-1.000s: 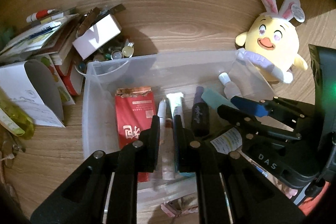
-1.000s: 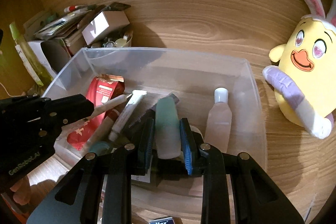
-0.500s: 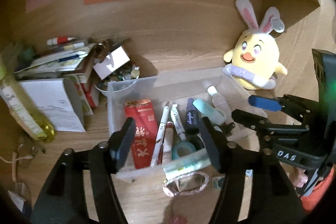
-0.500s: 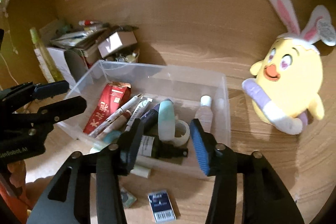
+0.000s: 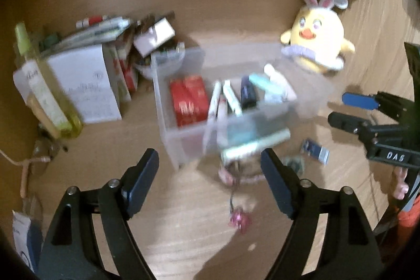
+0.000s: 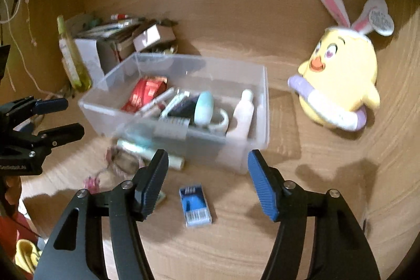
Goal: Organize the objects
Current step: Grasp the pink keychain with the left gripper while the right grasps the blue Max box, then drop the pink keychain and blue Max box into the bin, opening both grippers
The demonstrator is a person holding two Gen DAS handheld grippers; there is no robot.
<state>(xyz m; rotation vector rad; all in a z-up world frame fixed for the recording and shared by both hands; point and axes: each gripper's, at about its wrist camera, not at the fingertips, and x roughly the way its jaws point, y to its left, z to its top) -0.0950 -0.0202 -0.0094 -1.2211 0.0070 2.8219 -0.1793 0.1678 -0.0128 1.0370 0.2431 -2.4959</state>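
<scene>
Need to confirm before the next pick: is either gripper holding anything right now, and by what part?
Nothing is held. The left gripper and right gripper are both opening, empty, short of the clear bin.

"DAS" in white on right claw (image 5: 338, 109) body; other labels too blurred to read.

My two wrist cameras look down at an angle along their fingers (image 5: 143, 181) onto the desk (image 6: 302, 201). Both views share the clear bin (image 5: 183, 138) and the plush chick (image 6: 341, 75), from left and right.
</scene>
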